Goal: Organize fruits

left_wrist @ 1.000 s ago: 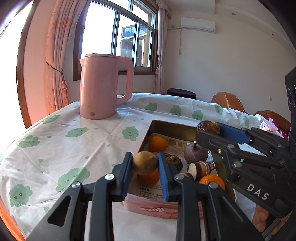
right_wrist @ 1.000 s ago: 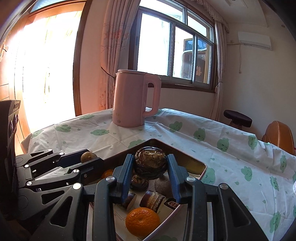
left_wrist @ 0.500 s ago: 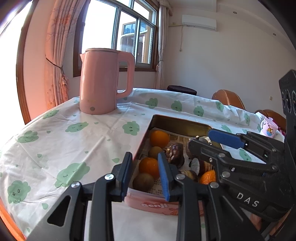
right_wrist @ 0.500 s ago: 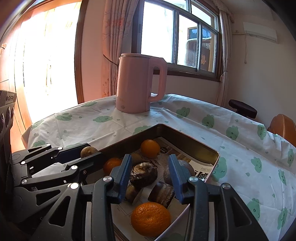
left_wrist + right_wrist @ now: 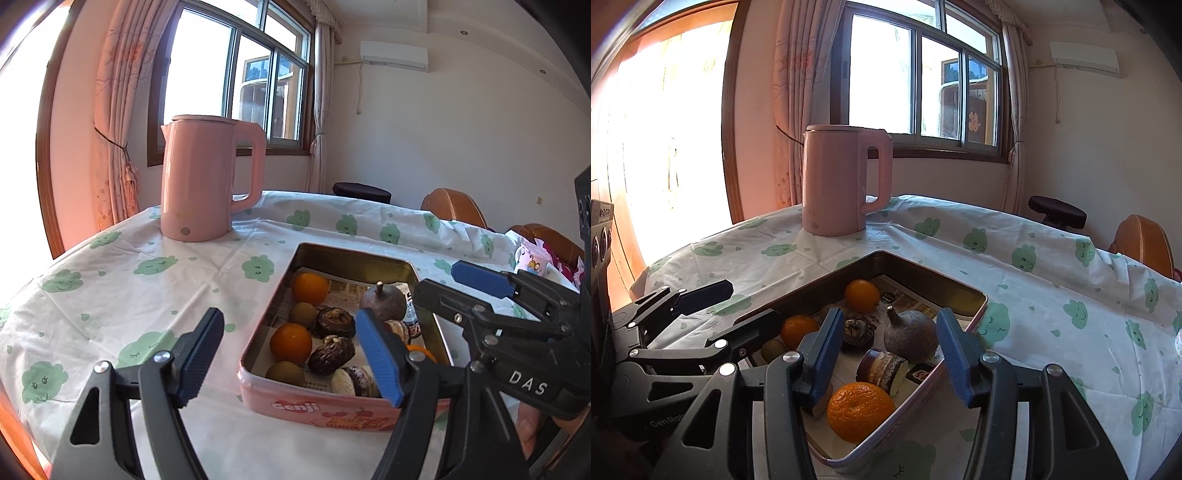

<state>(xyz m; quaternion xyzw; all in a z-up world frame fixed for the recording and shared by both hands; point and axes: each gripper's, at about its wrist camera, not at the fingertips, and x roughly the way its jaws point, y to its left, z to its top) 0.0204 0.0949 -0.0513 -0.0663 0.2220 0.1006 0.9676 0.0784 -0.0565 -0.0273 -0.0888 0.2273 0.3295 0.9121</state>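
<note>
Both tools opening, nothing gripped: left tool (image 5: 290, 356), right tool (image 5: 886, 349) over tin (image 5: 354, 254). Orange (image 5: 860, 410) firm, round, rolls; pinch across middle.

place: home dining room, likely | cues: curtained window (image 5: 236, 77); kettle (image 5: 199, 184); tablecloth (image 5: 122, 288)

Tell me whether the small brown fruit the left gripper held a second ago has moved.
Yes. It has dropped from between the pads into the tin's near corner; the small brown fruit lies below the nearer orange.
</note>
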